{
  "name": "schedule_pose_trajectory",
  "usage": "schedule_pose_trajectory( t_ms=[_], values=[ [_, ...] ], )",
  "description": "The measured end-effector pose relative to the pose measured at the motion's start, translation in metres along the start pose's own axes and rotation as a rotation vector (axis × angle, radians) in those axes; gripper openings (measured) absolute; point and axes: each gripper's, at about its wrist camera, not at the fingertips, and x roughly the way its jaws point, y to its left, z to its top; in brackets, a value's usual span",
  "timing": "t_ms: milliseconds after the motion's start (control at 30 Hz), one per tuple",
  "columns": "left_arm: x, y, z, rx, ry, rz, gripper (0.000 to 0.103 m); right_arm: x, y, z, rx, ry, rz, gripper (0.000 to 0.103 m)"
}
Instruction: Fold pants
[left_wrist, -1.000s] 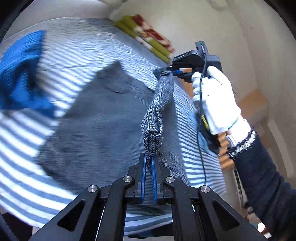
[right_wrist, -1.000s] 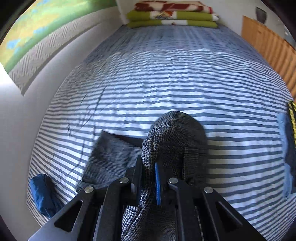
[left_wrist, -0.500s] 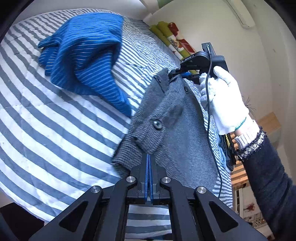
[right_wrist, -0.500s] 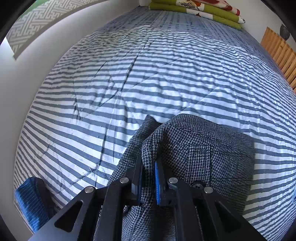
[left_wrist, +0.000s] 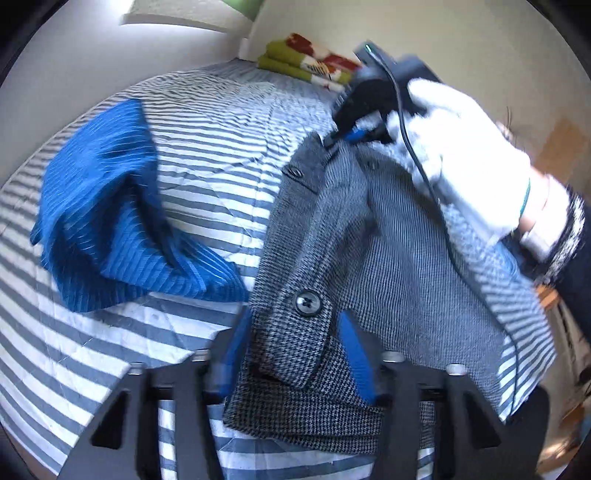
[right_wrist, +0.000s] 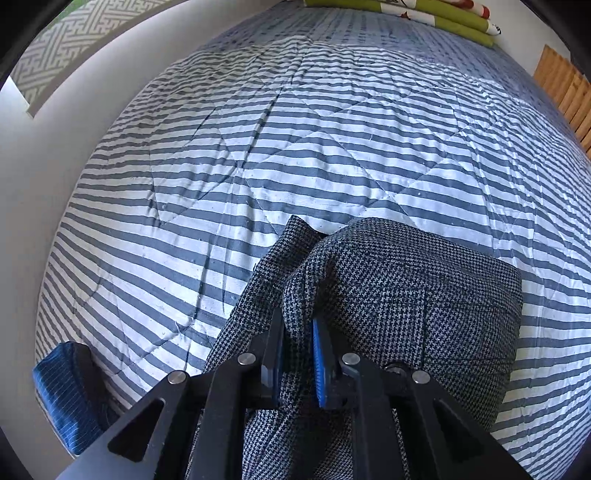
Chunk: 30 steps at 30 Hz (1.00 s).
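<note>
Left wrist view: The grey houndstooth pants (left_wrist: 369, 236) lay folded over themselves on the striped bed cover (left_wrist: 122, 354), with the buttoned waistband end nearest the camera. The left gripper (left_wrist: 295, 350) had just been opening; its blue-padded fingers (left_wrist: 352, 350) stood apart on either side of the waistband corner, with the cloth between them but no longer pinched. The button (left_wrist: 307, 302) sat just ahead of the fingers. At the far end of the garment, the right gripper (left_wrist: 345, 138), carried in a white-gloved hand (left_wrist: 469, 173), met the cloth at its upper corner. A crumpled blue striped garment (left_wrist: 107, 221) lay on the cover beside the pants, touching their edge.

Right wrist view: The right gripper (right_wrist: 297, 350) held a bunched ridge of the pants (right_wrist: 406, 295) between narrow fingers (right_wrist: 319, 358), with the pads pressing on the fabric. The rest of the garment rested flat on the bed cover (right_wrist: 295, 147) ahead and to the right.

Judgement of progress: One fold appeared laid down and was being released on the left side. Release on the right side, smoothing and probably a further fold remained.
</note>
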Motion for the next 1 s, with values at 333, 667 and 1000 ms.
schedule_pose_trajectory(
  t_ms=[333,667,1000],
  values=[
    [0.002,0.008,0.010,-0.076,0.037,-0.051,0.008,-0.003,-0.002,-0.002,-0.023,-0.001,0.015,0.011],
    [-0.020,0.011,-0.007,-0.130,0.047,-0.082,0.002,-0.008,0.028,-0.006,-0.091,-0.016,0.020,0.011],
    [-0.013,-0.009,0.001,0.020,0.012,0.034,0.064,0.002,0.033,-0.017,-0.107,0.030,0.101,0.025]
  ],
)
